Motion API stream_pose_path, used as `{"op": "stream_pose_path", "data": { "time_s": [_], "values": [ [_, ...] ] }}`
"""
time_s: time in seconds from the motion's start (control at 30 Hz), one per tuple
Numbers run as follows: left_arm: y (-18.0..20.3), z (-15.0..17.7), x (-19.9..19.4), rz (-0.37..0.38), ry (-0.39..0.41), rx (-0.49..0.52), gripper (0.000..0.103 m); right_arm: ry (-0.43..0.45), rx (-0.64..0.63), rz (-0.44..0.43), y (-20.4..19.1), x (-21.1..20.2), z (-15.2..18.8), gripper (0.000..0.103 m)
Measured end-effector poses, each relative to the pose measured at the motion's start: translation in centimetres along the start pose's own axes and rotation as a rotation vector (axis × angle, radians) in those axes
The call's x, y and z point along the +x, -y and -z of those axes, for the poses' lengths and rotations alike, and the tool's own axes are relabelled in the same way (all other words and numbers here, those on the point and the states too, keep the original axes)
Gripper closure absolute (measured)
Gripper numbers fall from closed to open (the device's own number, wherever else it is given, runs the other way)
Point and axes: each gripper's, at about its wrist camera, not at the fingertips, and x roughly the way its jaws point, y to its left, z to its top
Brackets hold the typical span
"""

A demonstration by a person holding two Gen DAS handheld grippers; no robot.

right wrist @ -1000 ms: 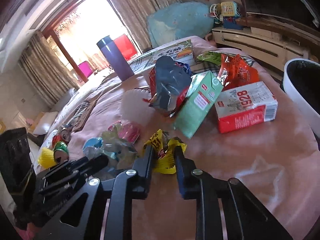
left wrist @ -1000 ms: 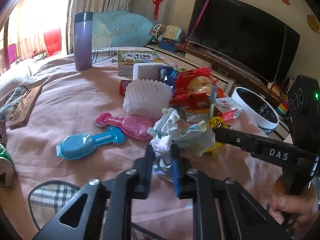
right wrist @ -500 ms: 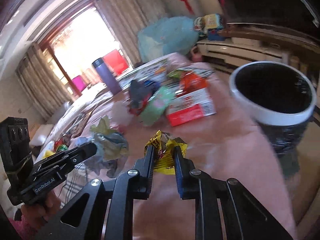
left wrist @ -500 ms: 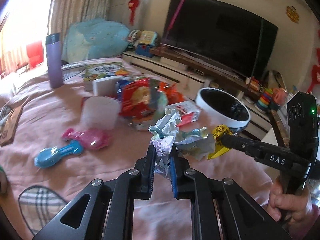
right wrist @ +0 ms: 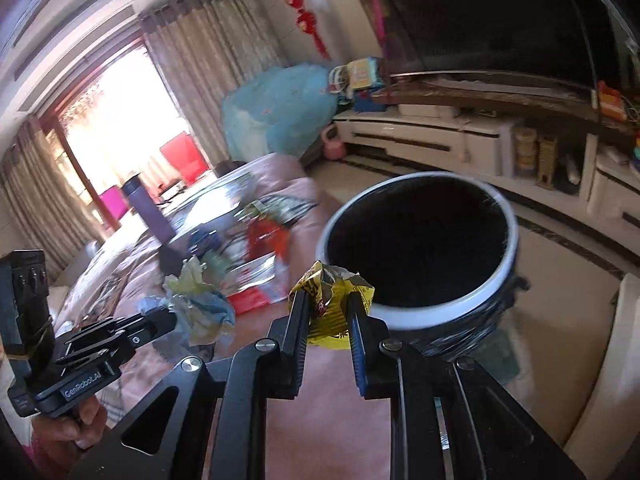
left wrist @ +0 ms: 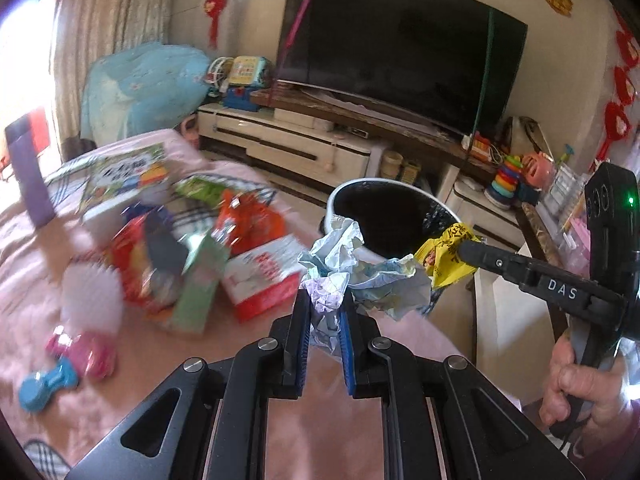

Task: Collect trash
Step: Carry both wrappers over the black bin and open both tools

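- Between my left tongs, a crumpled paper wad is pinched tight.
- My right tongs clamp a yellow wrapper (bin at two o'clock, just beside).

A lived-in family living room. Ahead of the fingers, a big dark television sits on a low white media cabinet crowded with children's toys, and red paper ornaments hang on the cream wall. Off to the left, heavy beige curtains frame a bright window, with a pink-covered bed littered with snack packets just below.
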Motion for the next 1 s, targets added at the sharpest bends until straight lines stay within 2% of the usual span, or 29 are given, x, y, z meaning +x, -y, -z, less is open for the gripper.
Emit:
{"op": "stream_pose_path", "data": {
  "time_s": [0.37, 0.67, 0.77, 0.87, 0.9, 0.93, 0.97, 1.0],
  "values": [
    [3.2, -6.7, 8.4, 0.014, -0.029, 0.051, 0.090, -0.026, -0.006, 0.075, 4.8, 2.4, -4.0, 0.082],
    [4.4, -9.0, 13.7, 0.029, -0.089, 0.060, 0.090, -0.057, -0.015, 0.104, 7.0, 4.3, -5.7, 0.083],
    [4.8, -9.4, 14.8, 0.025, -0.104, 0.066, 0.089, -0.080, -0.012, 0.108, 7.5, 5.0, -5.9, 0.079],
    [5.0, -9.9, 15.7, 0.020, -0.114, 0.063, 0.076, -0.104, -0.012, 0.120, 7.7, 5.6, -5.7, 0.076],
    [5.0, -10.0, 15.9, 0.016, -0.115, 0.064, 0.066, -0.113, -0.010, 0.124, 7.8, 5.8, -5.7, 0.076],
    [5.1, -9.7, 15.5, 0.014, -0.112, 0.064, 0.057, -0.117, -0.006, 0.129, 8.0, 6.0, -5.9, 0.071],
    [5.2, -9.7, 15.4, 0.009, -0.107, 0.063, 0.053, -0.119, -0.001, 0.130, 8.1, 6.1, -5.9, 0.061],
    [5.2, -9.6, 15.1, 0.005, -0.099, 0.062, 0.049, -0.115, 0.005, 0.128, 8.3, 6.1, -6.0, 0.058]
  ]
}}
